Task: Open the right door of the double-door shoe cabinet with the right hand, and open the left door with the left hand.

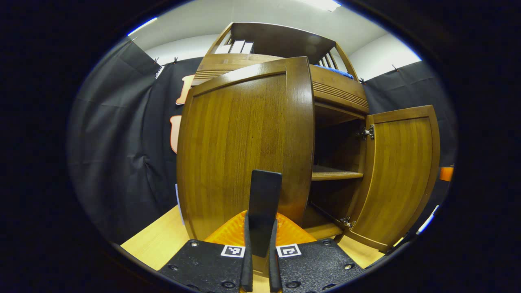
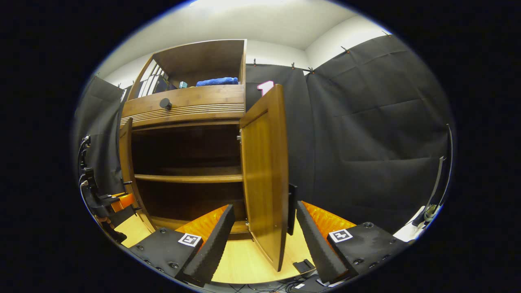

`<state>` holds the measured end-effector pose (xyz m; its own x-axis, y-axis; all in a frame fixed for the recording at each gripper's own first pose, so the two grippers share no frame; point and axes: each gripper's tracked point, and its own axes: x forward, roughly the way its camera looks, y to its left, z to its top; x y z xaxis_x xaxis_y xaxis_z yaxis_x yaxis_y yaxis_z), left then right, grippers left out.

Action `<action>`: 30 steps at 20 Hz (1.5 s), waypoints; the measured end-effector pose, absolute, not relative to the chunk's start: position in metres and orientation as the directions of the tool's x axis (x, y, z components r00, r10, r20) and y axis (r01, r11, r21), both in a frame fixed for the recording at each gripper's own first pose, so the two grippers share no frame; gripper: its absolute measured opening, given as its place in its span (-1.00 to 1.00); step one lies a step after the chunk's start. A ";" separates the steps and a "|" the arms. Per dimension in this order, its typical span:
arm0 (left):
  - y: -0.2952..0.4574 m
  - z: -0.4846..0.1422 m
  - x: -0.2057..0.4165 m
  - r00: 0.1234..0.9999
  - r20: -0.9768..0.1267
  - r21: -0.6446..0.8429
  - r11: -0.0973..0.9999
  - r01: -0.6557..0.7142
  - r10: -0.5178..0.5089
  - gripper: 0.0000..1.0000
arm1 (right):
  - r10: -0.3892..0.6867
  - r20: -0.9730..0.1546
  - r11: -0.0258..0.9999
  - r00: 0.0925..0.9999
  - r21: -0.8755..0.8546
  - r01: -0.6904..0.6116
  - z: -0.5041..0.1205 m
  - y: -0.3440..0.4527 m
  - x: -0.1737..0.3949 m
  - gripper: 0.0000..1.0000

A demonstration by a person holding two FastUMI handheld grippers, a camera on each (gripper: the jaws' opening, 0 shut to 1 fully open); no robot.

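Wooden shoe cabinet stands before us on a pale floor, with black cloth walls behind it. In the left gripper view, our left gripper has its two fingers pressed close together around a dark handle, which sits on the face of the left door. That door fills the middle of the view and is swung away from the cabinet front. To its right we see the dark inside of the cabinet and a shelf, and beyond that the right door, standing wide open on its metal hinges.

In the right gripper view, our right gripper has its fingers spread wide, one on each side of the right door's free edge, and we cannot tell whether either one touches the wood. A dark handle sits on the door's outer face. At far left the left door shows edge-on, with the other gripper beside it. On the open top shelf lies a folded blue cloth
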<state>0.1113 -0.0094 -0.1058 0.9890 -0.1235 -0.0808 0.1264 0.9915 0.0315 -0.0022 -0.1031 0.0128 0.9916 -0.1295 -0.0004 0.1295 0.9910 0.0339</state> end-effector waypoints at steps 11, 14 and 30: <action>0.041 -0.096 0.073 0.994 -0.087 0.019 0.997 0.075 -0.073 -0.82 | -0.027 -0.013 0.999 1.000 0.041 0.028 0.008 -0.036 0.019 0.79; 0.058 -0.092 0.066 0.992 -0.099 -0.001 0.997 0.073 -0.073 -0.87 | -0.018 -0.014 0.999 1.000 0.040 0.018 0.007 -0.023 0.022 0.89; 0.159 -0.080 0.040 0.993 -0.113 -0.003 1.000 0.017 -0.017 -0.92 | 0.019 -0.032 0.998 0.999 0.053 -0.017 0.002 0.063 0.022 0.79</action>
<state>0.0396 0.1589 -0.0797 0.9935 -0.0173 -0.1127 0.0171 0.9998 -0.0028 0.0219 0.0630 0.0024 0.9993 0.0192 -0.0322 -0.0175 0.9984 0.0531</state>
